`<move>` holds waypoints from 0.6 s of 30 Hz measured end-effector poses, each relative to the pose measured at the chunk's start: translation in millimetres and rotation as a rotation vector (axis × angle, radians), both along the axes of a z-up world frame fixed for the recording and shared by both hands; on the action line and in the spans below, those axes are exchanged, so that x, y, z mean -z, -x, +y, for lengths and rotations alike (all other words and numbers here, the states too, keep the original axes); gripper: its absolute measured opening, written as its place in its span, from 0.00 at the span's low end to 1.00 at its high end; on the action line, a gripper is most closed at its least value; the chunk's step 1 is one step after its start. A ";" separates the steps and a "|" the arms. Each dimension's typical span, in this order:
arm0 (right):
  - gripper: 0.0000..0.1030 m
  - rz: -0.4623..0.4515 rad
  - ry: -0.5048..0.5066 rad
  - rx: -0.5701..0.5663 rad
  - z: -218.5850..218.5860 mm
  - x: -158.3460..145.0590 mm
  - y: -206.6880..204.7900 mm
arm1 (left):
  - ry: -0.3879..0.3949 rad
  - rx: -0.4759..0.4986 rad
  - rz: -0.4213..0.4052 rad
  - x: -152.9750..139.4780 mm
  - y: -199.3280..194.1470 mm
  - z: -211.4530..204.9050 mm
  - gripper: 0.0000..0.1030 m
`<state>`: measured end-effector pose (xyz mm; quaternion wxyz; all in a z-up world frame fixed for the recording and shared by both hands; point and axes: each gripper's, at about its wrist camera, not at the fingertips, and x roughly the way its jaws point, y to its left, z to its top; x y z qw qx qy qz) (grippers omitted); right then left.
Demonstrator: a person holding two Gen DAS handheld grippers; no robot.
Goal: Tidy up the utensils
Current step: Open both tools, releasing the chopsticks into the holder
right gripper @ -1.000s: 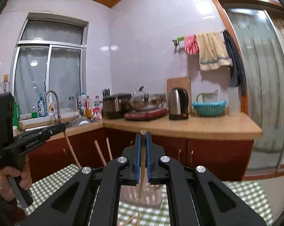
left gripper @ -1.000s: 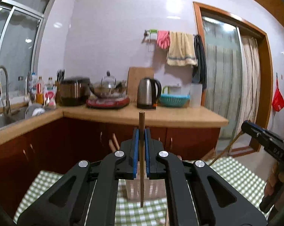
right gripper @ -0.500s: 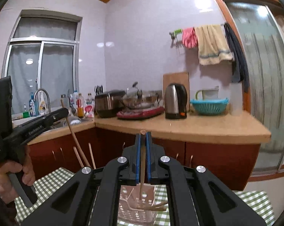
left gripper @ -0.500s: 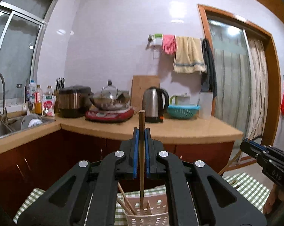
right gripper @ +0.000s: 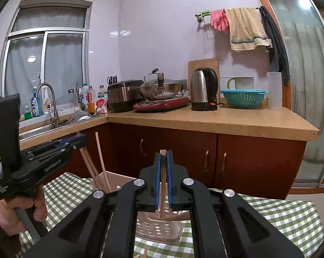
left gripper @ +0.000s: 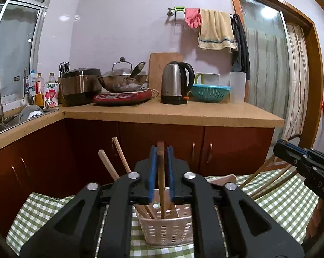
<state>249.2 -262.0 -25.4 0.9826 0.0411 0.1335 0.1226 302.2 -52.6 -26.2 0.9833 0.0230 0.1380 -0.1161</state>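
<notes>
A white slotted utensil basket [left gripper: 169, 229] stands on the green checked tablecloth [left gripper: 46, 206] below both grippers; it also shows in the right wrist view [right gripper: 157, 228]. My left gripper [left gripper: 161, 150] is shut on a wooden chopstick [left gripper: 161, 185] held upright, its lower end inside the basket. Two more chopsticks [left gripper: 112, 167] lean in the basket's left side. My right gripper [right gripper: 163, 157] is shut on another wooden chopstick [right gripper: 162, 193], upright, its tip down in the basket. Each gripper appears at the edge of the other's view: the right one [left gripper: 279, 148], the left one [right gripper: 83, 138].
A kitchen counter [left gripper: 183, 114] runs behind the table with a rice cooker [left gripper: 80, 86], wok [left gripper: 123, 81], kettle [left gripper: 177, 83] and teal colander [left gripper: 211, 92]. A sink [right gripper: 43, 126] is at the left. A brown bowl edge [left gripper: 224, 179] sits beside the basket.
Both grippers have come down and closer to the basket with their chopsticks; the chopstick ends now reach into it.
</notes>
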 end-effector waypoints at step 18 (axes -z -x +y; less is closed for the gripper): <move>0.30 -0.026 -0.035 0.029 -13.6 -12.9 64.6 | -0.010 -0.018 -0.043 -5.8 76.8 11.7 0.61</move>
